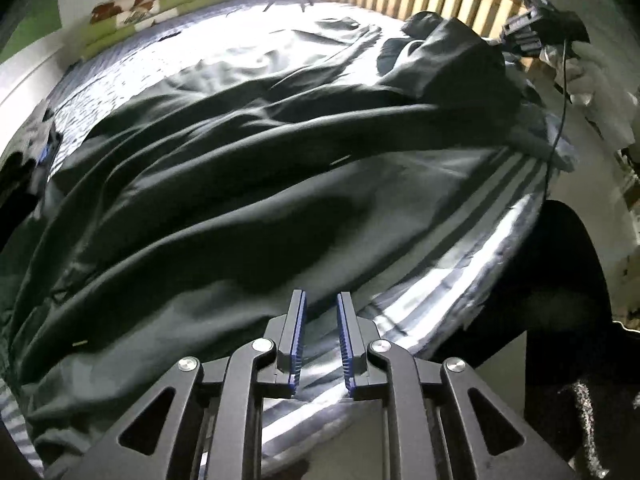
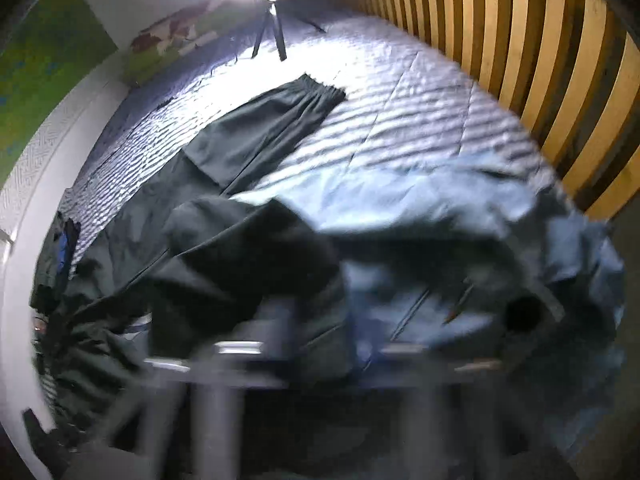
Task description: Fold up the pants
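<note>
**Ana:** Closest to the lens, the left hand-held gripper is hovering over the near edge of the bed, its blue-padded fingers standing a little apart with nothing between them.

**Ben:** And the pants?

**Ana:** They are lying just ahead of that hand-held gripper, spreading from its far left across to its far right. Their long axis is running crosswise to the fingers. The elastic waistband is showing flat on the quilt, well ahead of the right one.

**Ben:** What is the right hand-held gripper doing?

**Ana:** Seen from the left wrist, it is raised at the far right with dark cloth bunching up toward it. Its own view is too blurred, so I cannot tell whether it is clamped on the fabric or only near it.

**Ben:** Which step, then?

**Ana:** I judge the leg end is being carried over toward the waistband, an early lengthwise fold. Next, the left one is probably needing to pin or pinch the near edge while the lifted cloth is being laid down squarely.
</note>
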